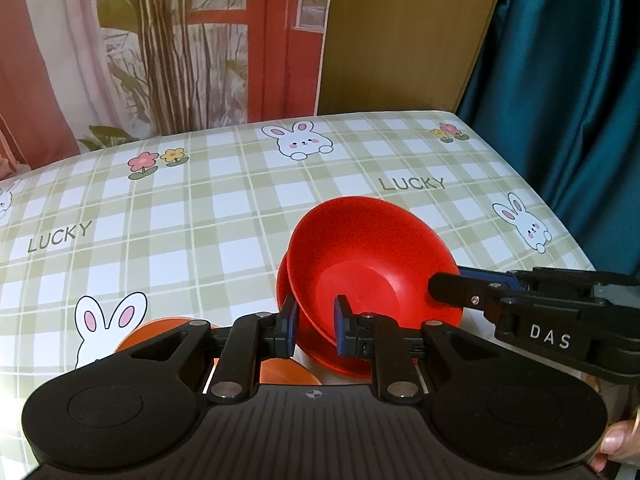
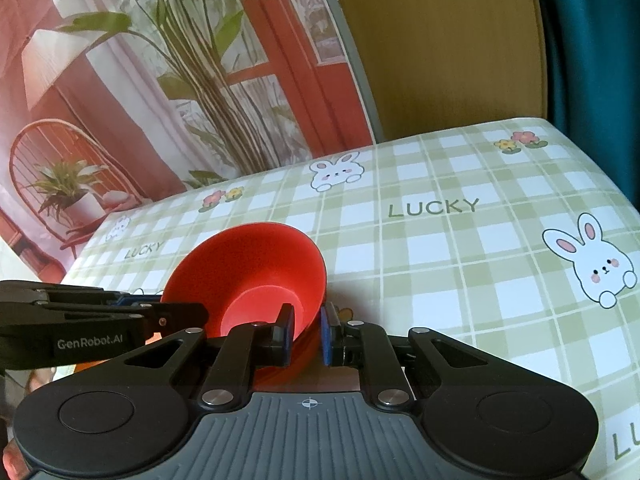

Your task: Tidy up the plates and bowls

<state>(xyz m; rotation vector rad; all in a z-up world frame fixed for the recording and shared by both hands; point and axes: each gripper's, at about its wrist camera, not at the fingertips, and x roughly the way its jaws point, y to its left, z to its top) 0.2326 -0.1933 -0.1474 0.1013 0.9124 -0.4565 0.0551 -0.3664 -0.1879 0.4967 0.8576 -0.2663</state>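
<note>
A red bowl is tilted above a red plate on the checked tablecloth. My left gripper straddles the near rims of the bowl and the plate; whether its pads press them I cannot tell. My right gripper holds the bowl by its rim, one pad inside and one outside. It reaches in from the right in the left wrist view. The left gripper shows at the left in the right wrist view. An orange plate lies under my left gripper, mostly hidden.
The tablecloth with rabbits and "LUCKY" print stretches behind and to both sides of the dishes. A printed backdrop and a wooden board stand at the table's far edge. A teal curtain hangs at the right.
</note>
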